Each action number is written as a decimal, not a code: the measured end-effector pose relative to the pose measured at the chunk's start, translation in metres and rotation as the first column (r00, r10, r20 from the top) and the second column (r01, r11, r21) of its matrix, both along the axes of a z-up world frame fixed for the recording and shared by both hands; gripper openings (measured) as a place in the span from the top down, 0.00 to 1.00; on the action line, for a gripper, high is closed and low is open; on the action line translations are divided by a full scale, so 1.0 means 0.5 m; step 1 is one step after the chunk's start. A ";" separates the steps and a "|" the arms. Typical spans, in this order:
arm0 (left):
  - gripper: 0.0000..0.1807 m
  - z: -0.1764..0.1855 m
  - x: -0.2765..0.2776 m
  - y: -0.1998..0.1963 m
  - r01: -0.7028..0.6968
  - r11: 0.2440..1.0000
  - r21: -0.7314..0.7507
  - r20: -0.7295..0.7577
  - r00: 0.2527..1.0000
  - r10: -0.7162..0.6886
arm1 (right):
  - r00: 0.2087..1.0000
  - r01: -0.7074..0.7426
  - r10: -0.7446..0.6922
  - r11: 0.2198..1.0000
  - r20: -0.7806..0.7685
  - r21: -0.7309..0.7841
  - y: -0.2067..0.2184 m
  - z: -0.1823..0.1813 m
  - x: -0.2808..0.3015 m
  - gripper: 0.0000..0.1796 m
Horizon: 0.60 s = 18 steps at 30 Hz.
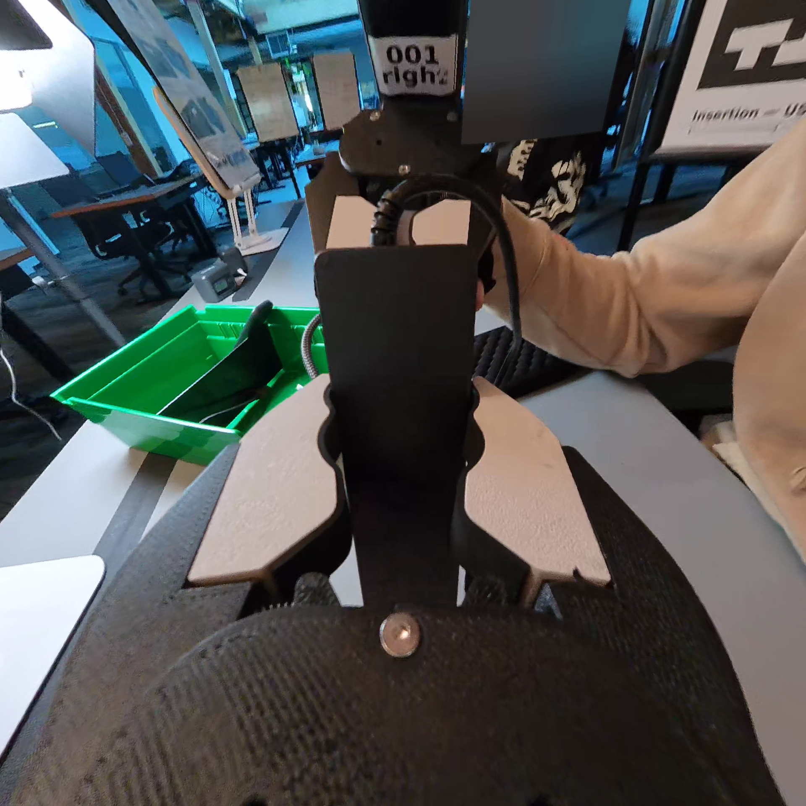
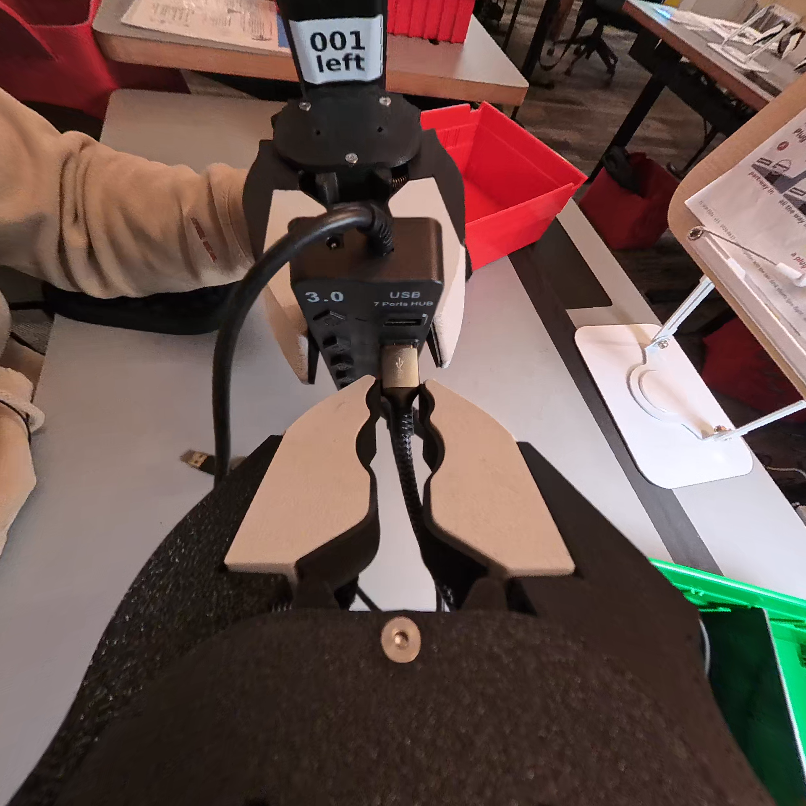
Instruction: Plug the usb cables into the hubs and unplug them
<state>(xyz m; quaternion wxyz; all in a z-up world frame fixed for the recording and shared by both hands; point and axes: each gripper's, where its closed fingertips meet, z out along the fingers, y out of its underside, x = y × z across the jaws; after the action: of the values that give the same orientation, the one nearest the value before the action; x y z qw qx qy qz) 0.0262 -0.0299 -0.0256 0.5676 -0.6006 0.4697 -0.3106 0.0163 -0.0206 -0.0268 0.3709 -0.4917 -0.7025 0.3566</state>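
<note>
A black USB hub (image 2: 366, 279) is held above the grey table (image 2: 523, 349), and only its plain back (image 1: 397, 349) faces the left wrist view. My left gripper (image 1: 399, 386) is shut on the hub's sides, and it also shows in the right wrist view (image 2: 375, 366). My right gripper (image 2: 400, 386) is shut on a gold USB plug (image 2: 399, 366) with a black braided cable (image 2: 408, 458). The plug's tip is in a port on the hub's face; how deep, I cannot tell. The right gripper (image 1: 392, 235) shows beyond the hub. The hub's own black cable (image 2: 227, 349) hangs down to a loose plug (image 2: 198, 459) on the table.
A green bin (image 1: 152, 392) holding a dark hub and cables stands on the table, close by my right gripper (image 2: 741, 610). A red bin (image 2: 501, 183) stands beyond the hub. A white stand base (image 2: 663, 405) carries an instruction board. A person's beige sleeves (image 1: 632, 305) flank the hub.
</note>
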 end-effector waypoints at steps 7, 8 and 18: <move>0.70 -0.009 0.010 -0.003 0.001 1.000 0.023 -0.043 0.999 0.000 | 1.000 -0.019 0.019 1.000 -0.007 0.021 -0.009 0.001 -0.002 0.91; 0.70 -0.008 0.010 -0.002 0.001 1.000 0.024 -0.037 0.999 -0.001 | 1.000 -0.019 0.020 1.000 -0.008 0.018 -0.008 0.001 -0.002 0.91; 0.70 0.026 -0.001 -0.011 -0.012 0.998 0.065 -0.039 0.999 0.015 | 0.995 -0.060 0.058 0.998 -0.081 -0.016 -0.016 0.027 -0.011 0.91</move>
<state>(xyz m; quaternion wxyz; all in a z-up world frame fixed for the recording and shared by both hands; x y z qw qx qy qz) 0.0259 -0.0355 -0.0125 0.5795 -0.5910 0.4865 -0.2797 0.0108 -0.0286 -0.0134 0.3835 -0.4595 -0.6979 0.3934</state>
